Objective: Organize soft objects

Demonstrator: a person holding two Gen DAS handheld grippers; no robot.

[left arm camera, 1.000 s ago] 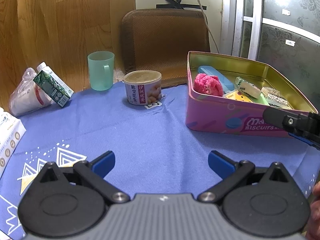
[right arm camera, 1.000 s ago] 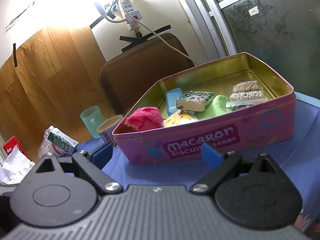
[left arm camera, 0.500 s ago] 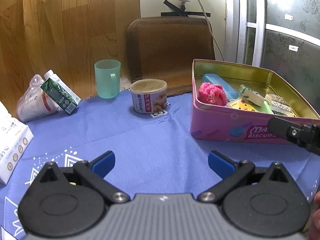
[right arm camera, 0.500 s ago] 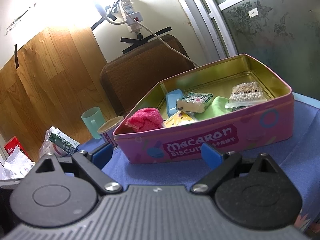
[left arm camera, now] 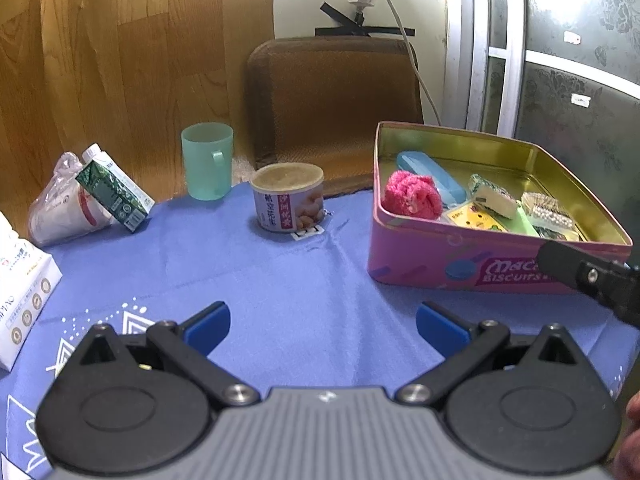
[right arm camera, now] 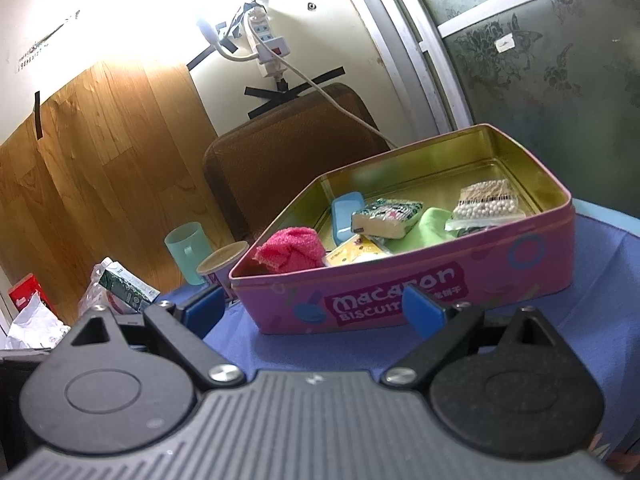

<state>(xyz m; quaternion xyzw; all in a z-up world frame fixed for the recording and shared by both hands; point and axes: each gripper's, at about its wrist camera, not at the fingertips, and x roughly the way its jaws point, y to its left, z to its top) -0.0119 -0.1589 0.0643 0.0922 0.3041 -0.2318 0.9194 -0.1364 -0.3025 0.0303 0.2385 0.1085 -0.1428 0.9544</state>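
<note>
Inside the pink biscuit tin (left arm camera: 424,258), at its near left corner, lies a fluffy pink cloth ball (left arm camera: 412,195) — the softest-looking item among the contents. Beside it in the tin rest a blue oblong case (left arm camera: 430,168), a green-and-white sponge (right arm camera: 386,216), a yellow packet (right arm camera: 356,251), a light green cloth (right arm camera: 434,222) and a clear bag of white beads (right arm camera: 486,205). The tin stands open on the blue-clothed counter (left arm camera: 280,280).

The left gripper (left arm camera: 322,322) hovers low over the cloth, jaws spread wide and empty; the tin and its pink ball sit ahead and to the right of it, well apart from its blue fingertips (left arm camera: 208,322). The right gripper (right arm camera: 312,308) is also wide open with nothing between its jaws — it faces the tin's lettered front wall from close by, and the pink ball lies just beyond that wall, above the gap between the fingertips.

Farther left on the counter stand a labelled can (left arm camera: 287,202), a green mug (left arm camera: 207,160), a tilted milk carton (left arm camera: 114,192) leaning on a plastic bag (left arm camera: 60,216), and a white tissue pack (left arm camera: 20,292). A brown chair back (left arm camera: 334,108) rises behind.
</note>
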